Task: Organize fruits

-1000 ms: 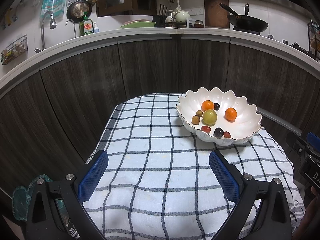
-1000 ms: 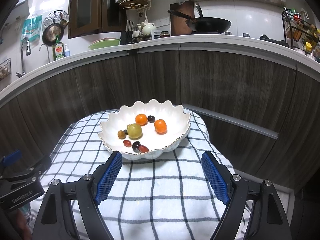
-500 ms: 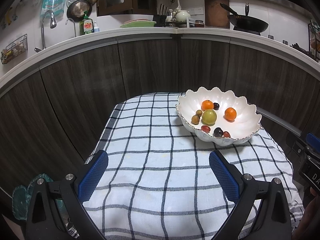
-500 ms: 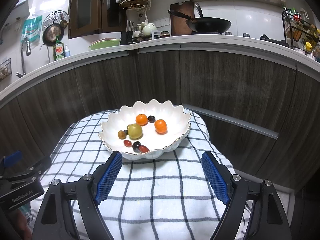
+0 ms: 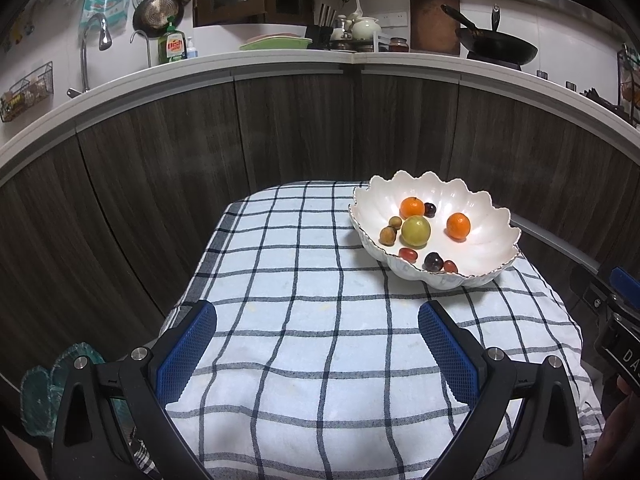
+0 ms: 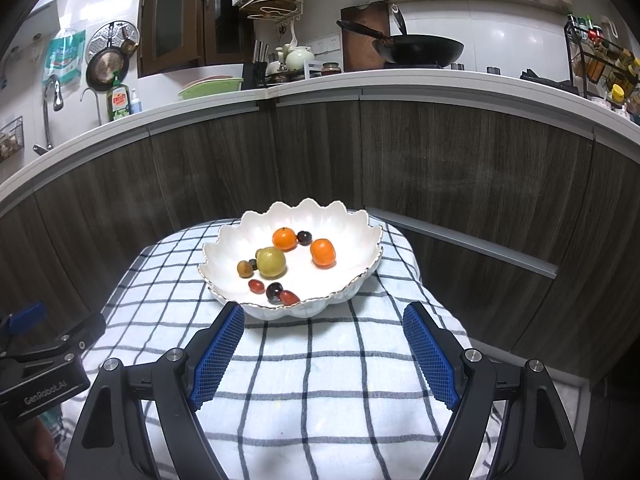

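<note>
A white scalloped bowl (image 5: pixel 484 208) (image 6: pixel 232 240) sits at the far right of a checked cloth (image 5: pixel 304 320) (image 6: pixel 320 360). Inside lie two oranges (image 5: pixel 412 207) (image 5: pixel 458 226) (image 6: pixel 284 238) (image 6: pixel 322 252), a yellow-green fruit (image 5: pixel 416 231) (image 6: pixel 271 262), and several small brown, red and dark fruits (image 5: pixel 433 261) (image 6: pixel 275 291). My left gripper (image 5: pixel 317 322) hovers open over the cloth, short and left of the bowl. My right gripper (image 6: pixel 323 322) is open too, just short of the bowl's near rim. Nothing sits between either pair of fingers.
Dark wood cabinet fronts (image 5: pixel 280 132) (image 6: pixel 440 160) curve round the back under a white counter (image 5: pixel 360 60) carrying a wok (image 6: pixel 416 48), dish soap and a tap. The cloth drops off at its left and right edges. A teal woven thing (image 5: pixel 44 392) lies low left.
</note>
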